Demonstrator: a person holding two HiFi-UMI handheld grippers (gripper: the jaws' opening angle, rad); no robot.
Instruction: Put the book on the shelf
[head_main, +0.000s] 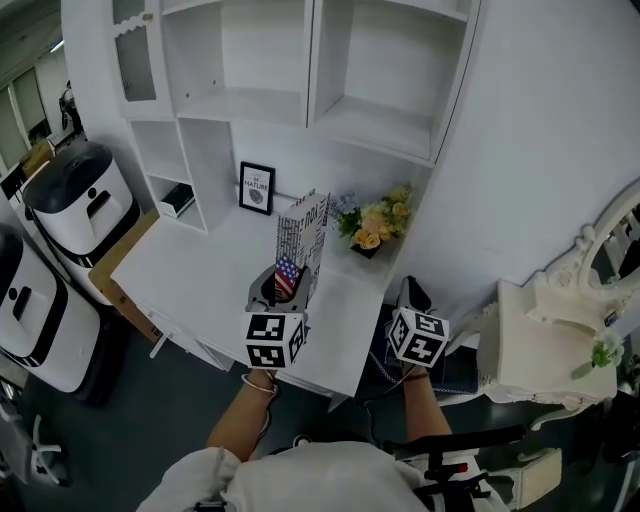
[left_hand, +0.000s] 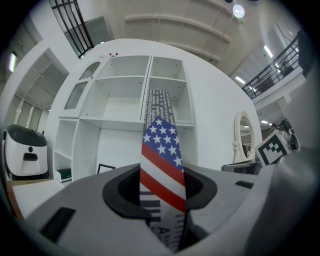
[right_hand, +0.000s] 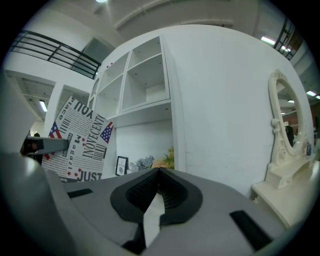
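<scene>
The book (head_main: 303, 240) is white with black newsprint lettering and a stars-and-stripes spine. It stands upright over the white desk (head_main: 200, 270), and my left gripper (head_main: 283, 280) is shut on its near edge. In the left gripper view the flag spine (left_hand: 160, 165) rises between the jaws of the left gripper (left_hand: 160, 200), in front of the white shelf unit (left_hand: 122, 77). My right gripper (head_main: 411, 295) hovers by the desk's right edge, to the right of the book, shut with nothing in it. In the right gripper view, beyond the right gripper (right_hand: 157, 172), the book's cover (right_hand: 75, 140) shows at left, below the shelf compartments (right_hand: 145, 75).
A framed picture (head_main: 257, 188) and a bunch of flowers (head_main: 375, 225) stand at the back of the desk. A small box (head_main: 177, 200) lies in a low cubby. Two white machines (head_main: 80, 200) stand to the left. An ornate white dresser with a mirror (head_main: 545, 330) stands to the right.
</scene>
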